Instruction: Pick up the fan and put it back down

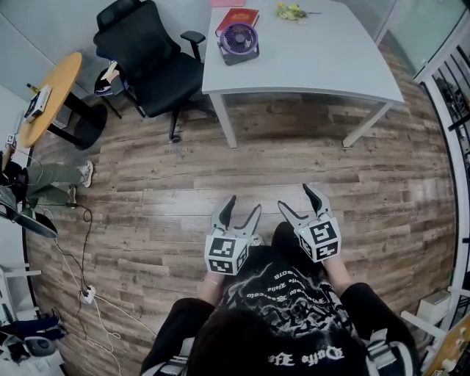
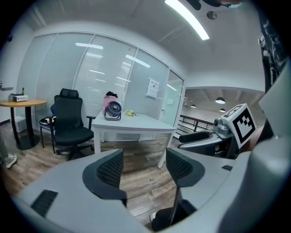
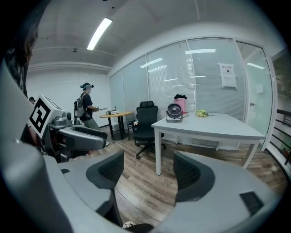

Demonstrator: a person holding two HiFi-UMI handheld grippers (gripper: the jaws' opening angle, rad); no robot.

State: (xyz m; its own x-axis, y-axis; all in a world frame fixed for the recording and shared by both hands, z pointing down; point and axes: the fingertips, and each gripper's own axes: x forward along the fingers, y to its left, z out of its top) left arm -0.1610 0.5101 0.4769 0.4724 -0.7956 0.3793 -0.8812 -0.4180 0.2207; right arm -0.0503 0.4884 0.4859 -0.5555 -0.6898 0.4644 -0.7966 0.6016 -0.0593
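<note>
Fan [image 1: 239, 40]: stands near the left edge of the white table [image 1: 323, 66], beside a red book [image 1: 237, 18], well apart from you.
Left gripper [image 1: 244, 205]: jaws spread wide, nothing between them but floor.
Right gripper [image 1: 295, 198]: jaws spread wide, empty.
Approach risk: the office chair [image 1: 150, 62] stands just beside that table edge, so you may clip it.
Grip risk: a pinch on the round grille alone may slip, and the fan could tip off the edge.
</note>
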